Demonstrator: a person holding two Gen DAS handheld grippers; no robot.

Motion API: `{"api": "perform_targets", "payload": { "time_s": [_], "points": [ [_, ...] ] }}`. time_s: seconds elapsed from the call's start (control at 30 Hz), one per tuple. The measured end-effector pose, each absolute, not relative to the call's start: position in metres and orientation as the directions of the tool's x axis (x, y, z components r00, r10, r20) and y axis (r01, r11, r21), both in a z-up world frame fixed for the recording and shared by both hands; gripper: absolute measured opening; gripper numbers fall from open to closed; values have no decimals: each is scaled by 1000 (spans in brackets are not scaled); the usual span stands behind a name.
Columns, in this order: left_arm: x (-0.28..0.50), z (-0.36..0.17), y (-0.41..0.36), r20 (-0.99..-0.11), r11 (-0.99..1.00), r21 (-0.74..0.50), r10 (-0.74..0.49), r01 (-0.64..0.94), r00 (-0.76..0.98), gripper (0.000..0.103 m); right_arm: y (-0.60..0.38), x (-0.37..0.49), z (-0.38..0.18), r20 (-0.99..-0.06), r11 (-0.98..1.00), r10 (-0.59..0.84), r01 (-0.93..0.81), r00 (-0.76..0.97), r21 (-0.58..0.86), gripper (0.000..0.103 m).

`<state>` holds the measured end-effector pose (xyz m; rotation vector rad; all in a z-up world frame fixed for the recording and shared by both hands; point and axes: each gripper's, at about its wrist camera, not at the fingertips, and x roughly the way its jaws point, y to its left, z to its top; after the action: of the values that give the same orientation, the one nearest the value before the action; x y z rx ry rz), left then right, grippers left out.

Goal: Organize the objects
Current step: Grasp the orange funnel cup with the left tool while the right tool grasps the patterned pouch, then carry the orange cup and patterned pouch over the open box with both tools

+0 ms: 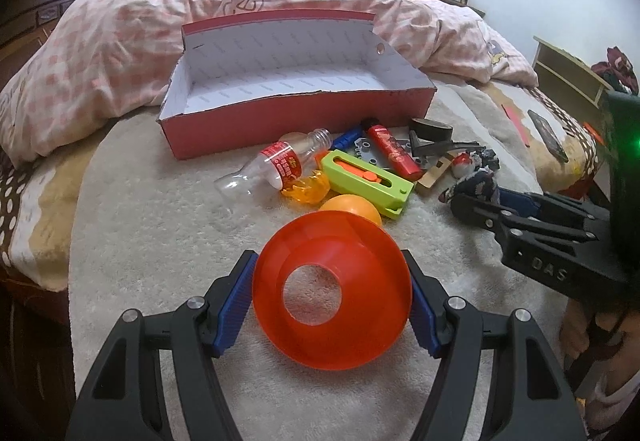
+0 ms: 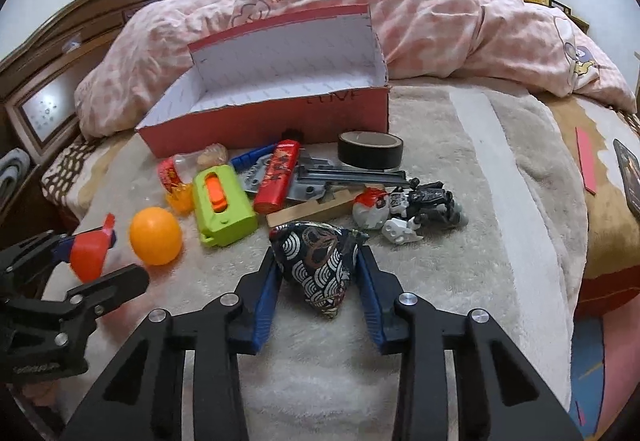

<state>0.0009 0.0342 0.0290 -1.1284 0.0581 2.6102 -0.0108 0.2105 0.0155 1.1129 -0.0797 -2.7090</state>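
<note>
My left gripper (image 1: 332, 281) is shut on an orange-red plastic funnel (image 1: 340, 329), its blue pads against both sides of the rim; it also shows in the right wrist view (image 2: 90, 253). My right gripper (image 2: 318, 273) is shut on a dark patterned beanbag (image 2: 320, 265), seen from the left wrist view (image 1: 476, 183). An open red box (image 1: 296, 121) with a white inside lies behind the pile on the bed. An orange ball (image 2: 155, 236) lies beside the funnel.
The pile holds a clear bottle (image 1: 260, 173), a green utility knife (image 2: 222, 201), a red tube (image 2: 278, 177), a black tape roll (image 2: 370, 149), a robot toy (image 2: 420, 205) and a wooden block (image 2: 312, 209). A pink quilt (image 2: 440, 21) lies behind the box.
</note>
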Motion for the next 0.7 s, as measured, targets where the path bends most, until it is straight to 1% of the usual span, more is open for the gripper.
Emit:
{"api": "perform_targets", "payload": {
  "time_s": [0.33,0.7],
  "points": [
    [6,36,29,-710,-964,-85,236,-253,-663,69,206,8,29,-655,-965,-263,203,-708,167,38],
    [5,46,35,-697,-962,-66,235,-265,-678,69,202,15,40,-637,-960,-279,232,-718,158,38]
  ]
}}
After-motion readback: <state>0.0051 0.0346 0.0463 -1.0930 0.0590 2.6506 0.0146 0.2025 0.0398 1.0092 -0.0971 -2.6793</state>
